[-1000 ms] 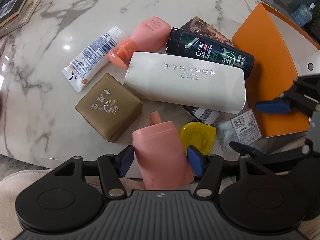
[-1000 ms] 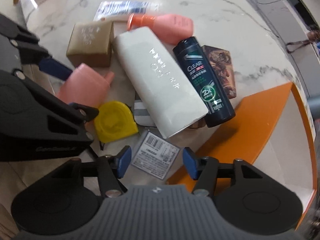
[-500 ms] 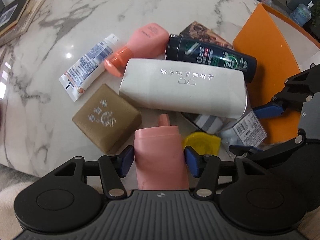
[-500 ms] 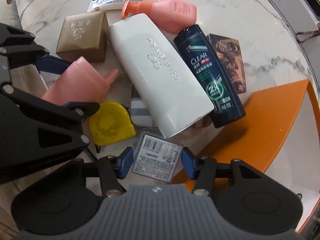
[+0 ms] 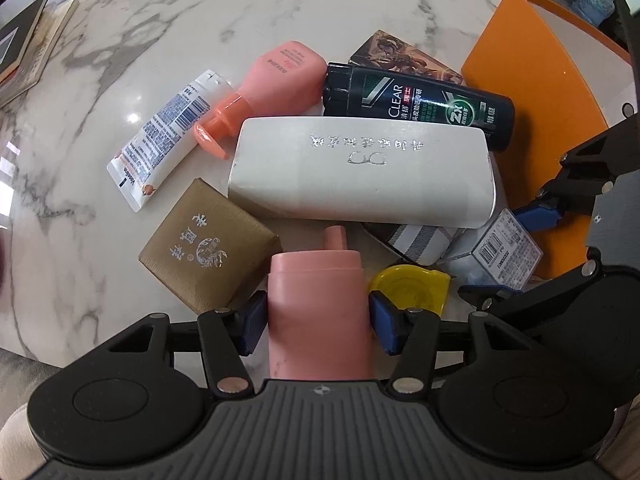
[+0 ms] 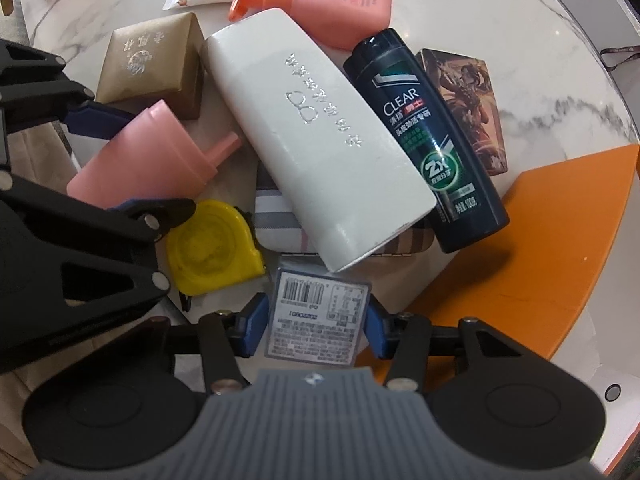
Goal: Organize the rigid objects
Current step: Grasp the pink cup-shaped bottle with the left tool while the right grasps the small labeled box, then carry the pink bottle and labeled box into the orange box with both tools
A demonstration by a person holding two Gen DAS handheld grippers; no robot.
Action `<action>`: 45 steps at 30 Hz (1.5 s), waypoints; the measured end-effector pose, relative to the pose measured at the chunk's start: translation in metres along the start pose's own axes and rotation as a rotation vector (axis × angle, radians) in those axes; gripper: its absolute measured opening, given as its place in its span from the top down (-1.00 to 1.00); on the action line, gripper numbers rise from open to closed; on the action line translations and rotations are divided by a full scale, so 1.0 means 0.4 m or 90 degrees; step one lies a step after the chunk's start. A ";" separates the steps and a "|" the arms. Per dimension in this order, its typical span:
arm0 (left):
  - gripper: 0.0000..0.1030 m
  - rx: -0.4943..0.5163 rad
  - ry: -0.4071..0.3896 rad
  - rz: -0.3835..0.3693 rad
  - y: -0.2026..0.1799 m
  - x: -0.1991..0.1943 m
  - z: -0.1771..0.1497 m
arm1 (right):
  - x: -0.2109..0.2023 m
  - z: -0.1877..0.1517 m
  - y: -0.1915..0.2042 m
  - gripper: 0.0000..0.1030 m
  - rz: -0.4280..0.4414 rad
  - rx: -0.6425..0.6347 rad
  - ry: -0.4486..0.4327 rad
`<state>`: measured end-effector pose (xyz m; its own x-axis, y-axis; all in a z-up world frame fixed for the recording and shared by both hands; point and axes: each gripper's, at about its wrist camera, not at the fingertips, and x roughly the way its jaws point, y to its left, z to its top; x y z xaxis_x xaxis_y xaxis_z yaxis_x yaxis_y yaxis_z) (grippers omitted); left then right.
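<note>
A cap-less pink bottle (image 5: 316,304) with a short nozzle sits between the blue pads of my left gripper (image 5: 318,328), which is shut on it at the table's near edge. My right gripper (image 6: 316,326) is shut on a small clear box with a barcode label (image 6: 316,320), its pads pressing both sides. The two grippers work side by side, the right one's fingers (image 5: 536,212) showing at the right of the left wrist view. Ahead lies a heap: a white case (image 5: 360,172), a dark CLEAR shampoo bottle (image 5: 420,106) and a pink pump bottle (image 5: 280,80).
A gold box (image 5: 208,248), a white tube (image 5: 168,136), a yellow tape measure (image 5: 408,288), a striped case (image 5: 420,240) under the white case and a picture box (image 5: 404,56) crowd the marble table (image 5: 120,20). An orange tray (image 5: 540,100) lies right. Books (image 5: 20,48) lie far left.
The left jaws closed onto the pink bottle, which now stands straight between the pads. The right gripper moved down over the labelled box and closed on it.
</note>
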<state>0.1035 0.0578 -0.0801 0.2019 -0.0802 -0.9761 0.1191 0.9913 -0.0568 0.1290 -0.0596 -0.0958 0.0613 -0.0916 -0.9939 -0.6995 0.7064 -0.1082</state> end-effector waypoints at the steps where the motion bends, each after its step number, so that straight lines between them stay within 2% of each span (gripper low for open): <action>1: -0.20 -0.001 -0.002 -0.001 0.001 0.000 0.001 | -0.001 -0.001 0.002 0.03 -0.001 -0.002 -0.002; 4: -0.19 -0.004 -0.021 0.003 0.003 -0.011 -0.005 | -0.005 -0.011 0.011 0.03 -0.005 -0.006 -0.012; 6: -0.19 -0.003 -0.036 0.007 -0.001 -0.026 -0.011 | -0.007 -0.046 0.017 0.04 -0.007 -0.011 -0.028; 16: -0.19 -0.010 -0.138 0.002 -0.019 -0.152 -0.002 | -0.125 -0.081 0.017 0.07 -0.013 -0.015 -0.104; 22: -0.19 -0.042 -0.196 -0.035 -0.023 -0.232 0.049 | -0.233 -0.097 -0.031 0.08 -0.028 0.014 -0.180; 26: -0.19 -0.048 -0.231 -0.063 -0.049 -0.276 0.088 | -0.315 -0.110 -0.083 0.08 -0.062 0.045 -0.239; 30: -0.19 -0.030 -0.259 -0.087 -0.096 -0.318 0.144 | -0.375 -0.127 -0.150 0.08 -0.105 0.074 -0.271; 34: -0.19 -0.009 -0.257 -0.118 -0.163 -0.325 0.207 | -0.390 -0.154 -0.242 0.08 -0.143 0.116 -0.268; 38: -0.19 0.011 -0.230 -0.166 -0.249 -0.302 0.267 | -0.351 -0.191 -0.322 0.08 -0.171 0.154 -0.238; 45: -0.19 0.044 -0.164 -0.182 -0.379 -0.197 0.341 | -0.240 -0.249 -0.430 0.08 -0.160 0.212 -0.190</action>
<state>0.2019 -0.1004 0.0340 0.3877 -0.3852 -0.8374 0.2694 0.9162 -0.2967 0.1726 -0.2423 0.0203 0.4333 -0.1166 -0.8937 -0.3751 0.8783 -0.2965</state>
